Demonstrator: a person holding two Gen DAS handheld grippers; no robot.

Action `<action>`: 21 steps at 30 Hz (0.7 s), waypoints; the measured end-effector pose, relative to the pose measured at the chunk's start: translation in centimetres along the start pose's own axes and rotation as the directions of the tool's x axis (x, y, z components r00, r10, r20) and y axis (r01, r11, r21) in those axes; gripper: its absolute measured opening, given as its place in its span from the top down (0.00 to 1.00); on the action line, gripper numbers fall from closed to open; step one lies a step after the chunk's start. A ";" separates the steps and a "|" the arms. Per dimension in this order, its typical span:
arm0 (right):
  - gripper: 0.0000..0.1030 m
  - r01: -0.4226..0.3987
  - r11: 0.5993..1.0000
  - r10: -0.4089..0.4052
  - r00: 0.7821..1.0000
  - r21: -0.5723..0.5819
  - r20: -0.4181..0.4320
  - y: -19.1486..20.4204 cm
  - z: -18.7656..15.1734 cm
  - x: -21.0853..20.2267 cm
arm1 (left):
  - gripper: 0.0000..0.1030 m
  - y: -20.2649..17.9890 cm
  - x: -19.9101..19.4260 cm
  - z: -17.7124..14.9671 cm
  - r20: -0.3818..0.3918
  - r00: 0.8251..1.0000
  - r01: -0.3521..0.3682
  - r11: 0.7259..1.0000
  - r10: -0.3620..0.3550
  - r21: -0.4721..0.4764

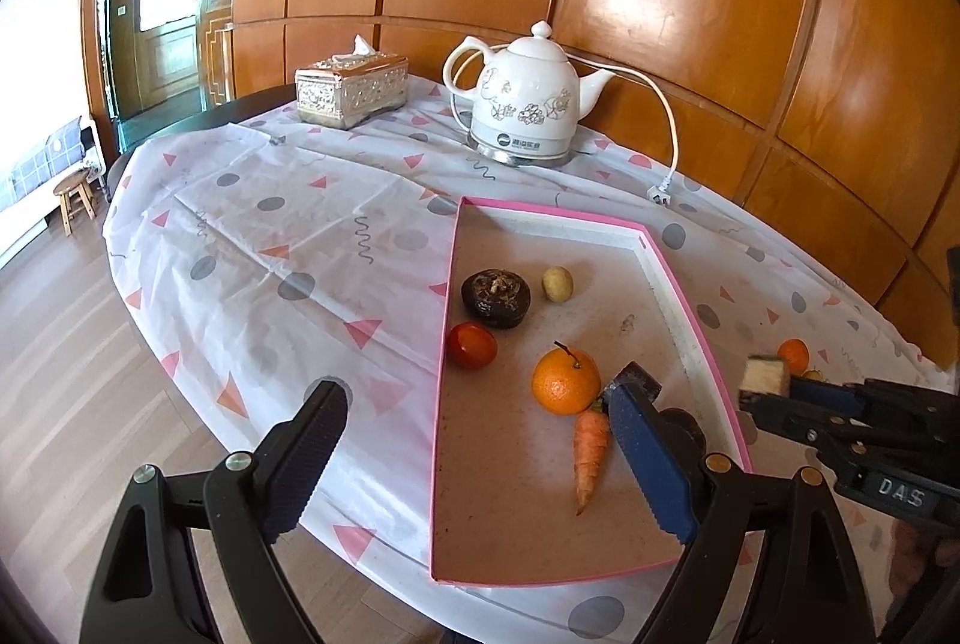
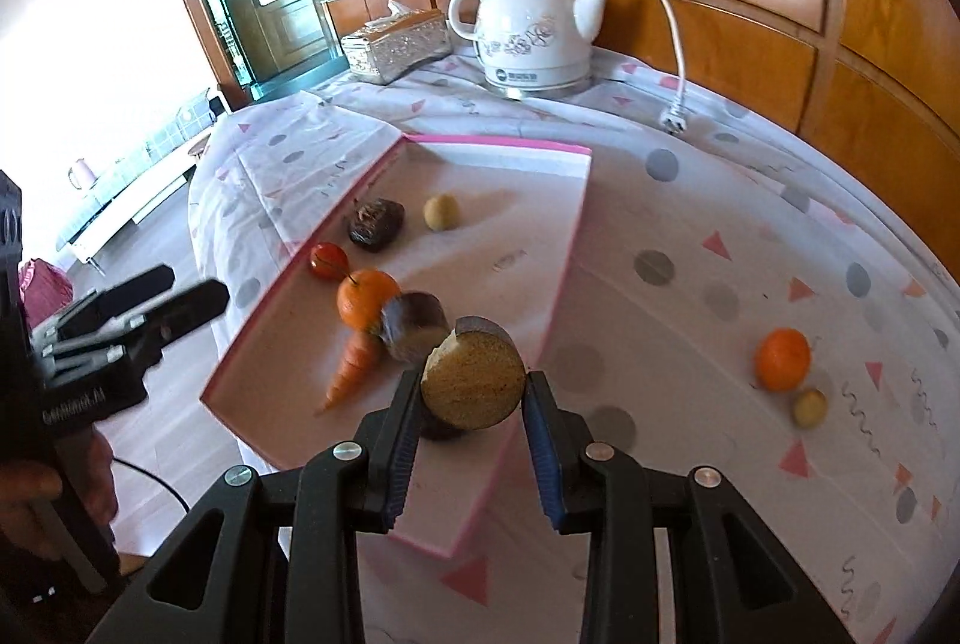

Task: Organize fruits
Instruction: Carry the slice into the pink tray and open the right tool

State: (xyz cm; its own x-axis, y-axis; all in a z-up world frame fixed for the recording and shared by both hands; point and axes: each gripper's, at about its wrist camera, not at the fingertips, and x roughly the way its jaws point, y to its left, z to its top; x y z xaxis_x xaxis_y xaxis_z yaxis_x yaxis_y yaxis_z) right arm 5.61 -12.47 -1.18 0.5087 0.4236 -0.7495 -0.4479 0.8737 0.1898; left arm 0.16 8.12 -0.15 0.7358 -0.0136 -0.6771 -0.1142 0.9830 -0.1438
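A dotted cloth [image 2: 690, 236] covers the table under wood panelling. Nearest, the right gripper [image 2: 474, 398] is clamped on a cut eggplant piece [image 2: 473, 380], carried above the pink tray's [image 2: 570, 248] near end. The left gripper [image 1: 474, 440] hovers empty, jaws wide apart, over the tray edge. Best to lower the piece onto bare floor beside the carrot [image 2: 354, 365] and orange [image 2: 363, 297], clear of the other half [image 2: 414, 326], before releasing. Farther right, a second orange [image 2: 782, 359] waits on the cloth.

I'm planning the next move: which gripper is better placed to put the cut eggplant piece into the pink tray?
The right gripper. It is already shut on the cut eggplant piece, just above the pink tray. The left gripper is open, holds nothing, and hangs over the tray's near left edge.
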 end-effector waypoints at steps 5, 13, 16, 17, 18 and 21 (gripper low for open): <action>0.67 -0.006 1.000 0.006 1.000 -0.013 0.006 1.1 1.4 0.8 | 0.13 0.4 0.2 -0.1 -0.005 1.000 -0.005 1.000 0.005 -0.009; 0.65 -0.010 1.000 0.010 1.000 -0.007 -0.002 1.8 3.4 3.0 | 0.13 1.1 0.8 -0.2 -0.017 1.000 -0.012 1.000 0.012 -0.028; 0.62 -0.014 1.000 0.014 1.000 0.016 -0.018 1.6 3.4 3.7 | 0.13 1.1 0.9 -0.3 -0.020 1.000 -0.015 1.000 0.015 -0.027; 0.62 -0.014 1.000 0.015 1.000 0.022 -0.020 1.5 3.2 3.8 | 0.13 1.1 0.9 -0.3 -0.019 1.000 -0.016 1.000 0.015 -0.027; 0.62 -0.013 1.000 0.014 1.000 0.024 -0.022 1.3 3.0 3.8 | 0.13 1.1 0.9 -0.3 -0.019 1.000 -0.015 1.000 0.014 -0.026; 0.62 0.008 1.000 -0.007 1.000 0.016 -0.028 0.8 2.0 3.3 | 0.13 0.9 1.0 -0.3 -0.020 1.000 -0.009 1.000 0.009 -0.013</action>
State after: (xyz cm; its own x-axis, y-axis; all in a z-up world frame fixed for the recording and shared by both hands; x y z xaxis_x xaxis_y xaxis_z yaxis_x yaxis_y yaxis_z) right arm 8.41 -9.87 -2.19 0.4912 0.4102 -0.7684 -0.4322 0.8807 0.1939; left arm 0.57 8.89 -1.14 0.7216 -0.0084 -0.6923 -0.1294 0.9807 -0.1468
